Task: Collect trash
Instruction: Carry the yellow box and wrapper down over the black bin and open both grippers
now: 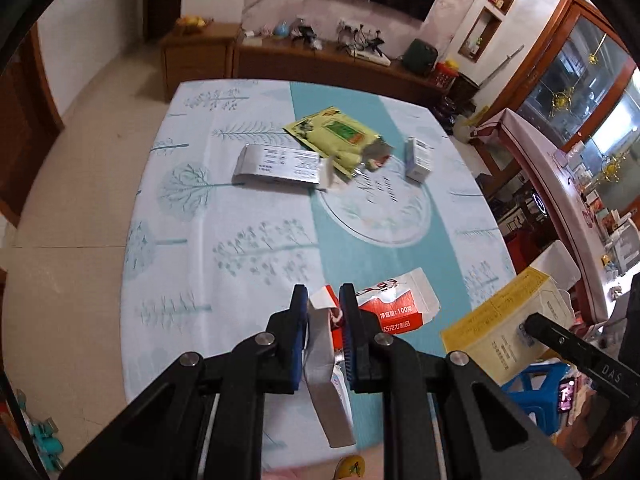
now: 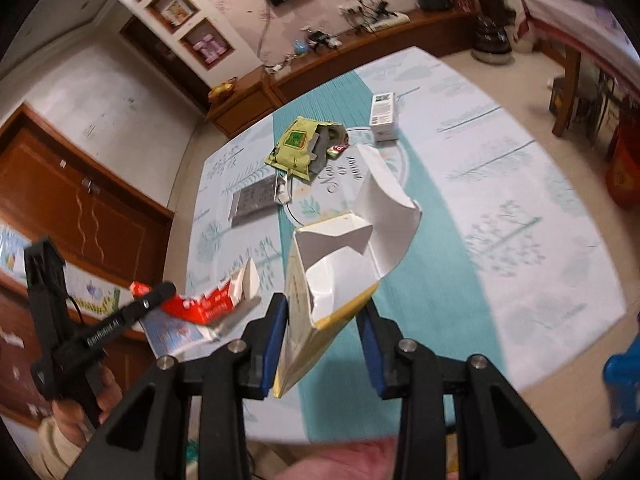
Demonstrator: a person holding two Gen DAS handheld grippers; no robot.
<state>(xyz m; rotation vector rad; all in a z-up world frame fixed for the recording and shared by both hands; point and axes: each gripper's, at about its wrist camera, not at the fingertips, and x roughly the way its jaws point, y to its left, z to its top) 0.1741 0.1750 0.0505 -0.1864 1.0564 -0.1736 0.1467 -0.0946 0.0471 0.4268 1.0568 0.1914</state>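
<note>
A red and white carton (image 1: 394, 308) is clamped by its torn flap between the narrowed jaws of the left gripper (image 1: 324, 300), at the near edge of the tabletop (image 1: 224, 248). A yellow box (image 2: 320, 300), opened and crushed, is gripped between the jaws of the right gripper (image 2: 326, 312). At the far side are seen a green packet (image 1: 334, 134), a silver pouch (image 1: 280, 164) and a small white box (image 1: 418, 158), well apart from both grippers.
</note>
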